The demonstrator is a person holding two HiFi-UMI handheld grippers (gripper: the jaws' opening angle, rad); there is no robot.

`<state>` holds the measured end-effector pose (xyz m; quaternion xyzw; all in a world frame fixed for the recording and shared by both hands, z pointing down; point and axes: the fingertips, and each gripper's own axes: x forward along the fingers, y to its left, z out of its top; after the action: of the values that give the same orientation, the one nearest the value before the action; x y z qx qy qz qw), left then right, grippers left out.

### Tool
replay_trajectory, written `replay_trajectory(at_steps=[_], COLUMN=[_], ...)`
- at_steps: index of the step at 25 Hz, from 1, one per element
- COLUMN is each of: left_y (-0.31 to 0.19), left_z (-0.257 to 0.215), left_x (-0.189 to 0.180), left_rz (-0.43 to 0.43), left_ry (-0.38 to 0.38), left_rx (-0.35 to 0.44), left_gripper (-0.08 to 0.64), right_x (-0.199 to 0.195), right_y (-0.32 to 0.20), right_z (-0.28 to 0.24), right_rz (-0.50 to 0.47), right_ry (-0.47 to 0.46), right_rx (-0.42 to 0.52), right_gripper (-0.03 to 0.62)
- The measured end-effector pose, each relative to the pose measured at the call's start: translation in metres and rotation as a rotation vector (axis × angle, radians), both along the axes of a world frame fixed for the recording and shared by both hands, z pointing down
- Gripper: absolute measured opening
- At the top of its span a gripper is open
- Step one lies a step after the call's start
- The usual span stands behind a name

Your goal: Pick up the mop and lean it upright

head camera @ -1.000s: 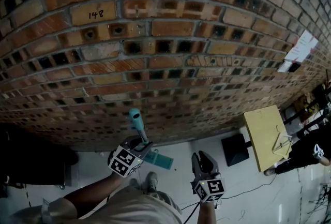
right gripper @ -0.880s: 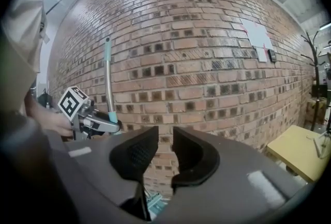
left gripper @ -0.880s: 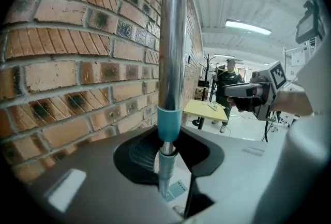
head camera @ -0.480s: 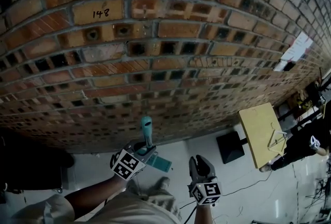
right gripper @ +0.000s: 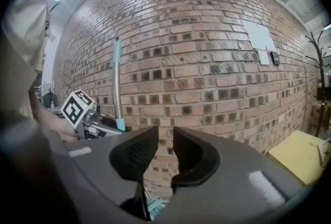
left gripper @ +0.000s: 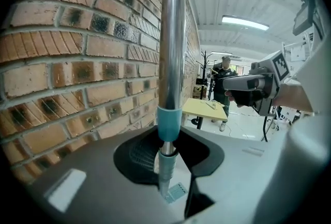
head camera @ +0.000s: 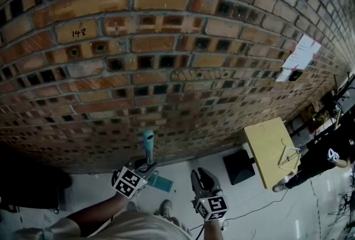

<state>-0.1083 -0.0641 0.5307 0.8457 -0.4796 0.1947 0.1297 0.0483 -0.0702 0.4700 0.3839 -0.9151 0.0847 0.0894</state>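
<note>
The mop [head camera: 148, 146] stands nearly upright just beside the brick wall [head camera: 166, 67], with its teal head [head camera: 161, 182] down on the floor [head camera: 186, 166]. The left tongs [left gripper: 165, 153] pinch its metal handle [left gripper: 171, 52]. The right tongs [right gripper: 165, 151] hover near on the right, slightly spread, with nothing between them.

Wall: brick wall [head camera: 166, 67] fills most of head view; dark square holes in many bricks.
Mark: "148" [head camera: 79, 32] handwritten on a brick, upper left.
Paper: white sheets [head camera: 302, 53] stuck on wall, far right.
Surface: small yellow surface [head camera: 266, 144] at right, nr wall; thin wire item [head camera: 289, 157] lies on it.
Box: black box [head camera: 238, 167] on floor, just left of surface.
Floor: pale floor [head camera: 183, 169], glossy.
Person: bystander [head camera: 319, 158] in dark clothes, standing beyond surface.
Light: ceiling strip light [left gripper: 244, 22], lit.
</note>
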Motion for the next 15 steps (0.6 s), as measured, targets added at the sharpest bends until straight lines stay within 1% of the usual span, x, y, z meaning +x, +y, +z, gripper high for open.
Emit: replay_trajectory(at_steps=[9, 15], left_y=[-0.009, -0.016], left_z=[0.004, 0.004], left_x=[0.020, 0.034], left_rz=[-0.042, -0.060], left_ry=[0.013, 0.000], left_rx=[-0.023, -0.022], left_gripper=[0.121, 0.123], right_x=[0.033, 0.048], right_y=[-0.018, -0.032], right_z=[0.008, 0.012], right_rz=[-0.015, -0.032], right_ry=[-0.005, -0.017], right_rx=[-0.009, -0.014], right_gripper=[0.084, 0.084])
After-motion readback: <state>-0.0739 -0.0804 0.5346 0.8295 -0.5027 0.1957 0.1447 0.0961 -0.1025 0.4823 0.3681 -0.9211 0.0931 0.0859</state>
